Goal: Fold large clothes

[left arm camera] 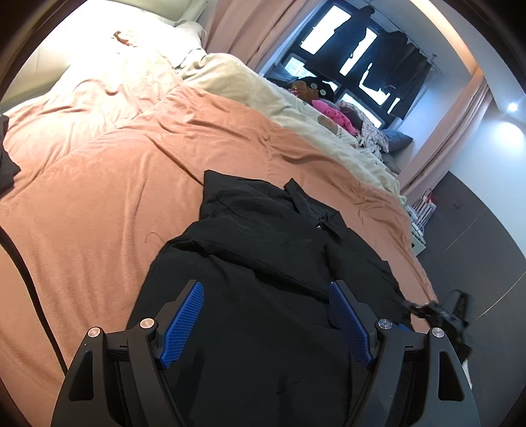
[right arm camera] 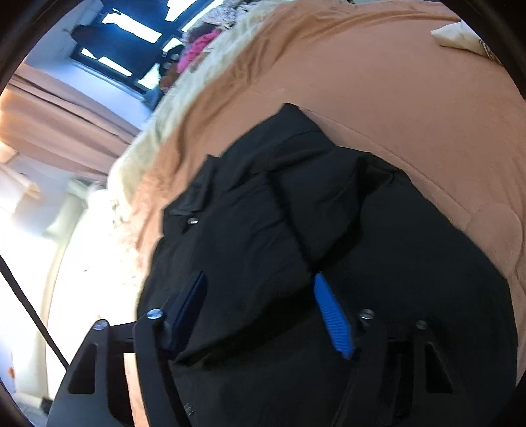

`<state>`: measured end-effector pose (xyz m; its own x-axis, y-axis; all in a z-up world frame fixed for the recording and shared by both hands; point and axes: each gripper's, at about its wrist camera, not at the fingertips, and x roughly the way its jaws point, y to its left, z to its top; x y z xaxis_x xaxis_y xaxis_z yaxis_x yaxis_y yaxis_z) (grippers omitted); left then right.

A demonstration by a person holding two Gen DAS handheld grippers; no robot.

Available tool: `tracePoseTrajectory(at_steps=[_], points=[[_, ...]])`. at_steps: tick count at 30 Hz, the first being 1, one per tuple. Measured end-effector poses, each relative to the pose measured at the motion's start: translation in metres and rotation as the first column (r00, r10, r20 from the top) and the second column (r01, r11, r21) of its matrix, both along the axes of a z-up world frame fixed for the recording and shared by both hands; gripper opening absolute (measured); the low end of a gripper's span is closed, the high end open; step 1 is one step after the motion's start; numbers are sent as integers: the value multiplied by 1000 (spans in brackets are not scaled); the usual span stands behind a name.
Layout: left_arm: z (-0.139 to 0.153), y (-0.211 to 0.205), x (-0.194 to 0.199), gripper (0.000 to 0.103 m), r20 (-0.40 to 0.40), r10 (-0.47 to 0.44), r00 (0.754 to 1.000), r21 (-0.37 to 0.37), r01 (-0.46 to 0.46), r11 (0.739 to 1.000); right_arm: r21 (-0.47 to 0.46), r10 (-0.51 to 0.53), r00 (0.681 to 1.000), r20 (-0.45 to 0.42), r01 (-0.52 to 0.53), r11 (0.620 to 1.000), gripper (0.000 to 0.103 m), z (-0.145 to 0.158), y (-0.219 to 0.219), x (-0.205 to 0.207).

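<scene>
A large black jacket (left arm camera: 263, 249) lies partly folded on the salmon bed cover (left arm camera: 108, 184), collar pointing away. My left gripper (left arm camera: 266, 289) is open, its blue pads (left arm camera: 184, 322) spread wide just above the jacket's near part, holding nothing. In the right wrist view the same black jacket (right arm camera: 328, 213) fills the middle, with a sleeve folded across it. My right gripper (right arm camera: 259, 282) is open over the jacket, blue pads (right arm camera: 332, 315) apart, holding nothing. The right gripper also shows as a blurred dark shape at the bed's edge (left arm camera: 437, 312).
A cream blanket (left arm camera: 263, 95) and a pile of coloured clothes (left arm camera: 335, 111) lie at the bed's far side. Dark clothes hang at the window (left arm camera: 378, 59). Pink curtains (left arm camera: 250, 29) flank it. Another dark garment (left arm camera: 6, 154) lies at the left edge. The bed edge drops to dark floor (left arm camera: 476, 249).
</scene>
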<state>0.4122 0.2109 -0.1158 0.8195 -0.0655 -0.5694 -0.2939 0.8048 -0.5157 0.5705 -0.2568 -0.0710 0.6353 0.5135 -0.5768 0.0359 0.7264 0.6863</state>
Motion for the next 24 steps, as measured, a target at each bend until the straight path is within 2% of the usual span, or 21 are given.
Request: tracePoseTrajectory(at_steps=[2, 4, 6, 10, 17, 20, 24], points=[[1, -1, 0, 80, 2, -6, 1000, -7, 6, 1000, -14, -14, 1000, -28, 13, 1000, 46, 0, 5, 7], [2, -1, -1, 80, 10, -10, 1000, -9, 10, 1000, -12, -12, 1000, -20, 12, 1000, 25, 5, 8, 7], [4, 1, -4, 80, 17, -7, 1000, -11, 7, 1000, 8, 26, 1000, 13, -26, 1000, 18, 12, 12, -1], [2, 7, -12, 80, 21, 7, 1000, -34, -7, 999, -14, 94, 994, 60, -93, 996, 17, 24, 41, -9], [-2, 29, -28, 80, 12, 52, 999, -42, -51, 998, -52, 215, 974, 75, -211, 976, 17, 30, 109, -13], [-7, 43, -33, 80, 2, 81, 997, -60, -81, 995, -71, 300, 949, 100, -294, 953, 17, 37, 148, -15], [-11, 61, -42, 80, -12, 122, 992, -70, -123, 990, -113, 429, 897, 103, -418, 901, 17, 40, 207, -26]])
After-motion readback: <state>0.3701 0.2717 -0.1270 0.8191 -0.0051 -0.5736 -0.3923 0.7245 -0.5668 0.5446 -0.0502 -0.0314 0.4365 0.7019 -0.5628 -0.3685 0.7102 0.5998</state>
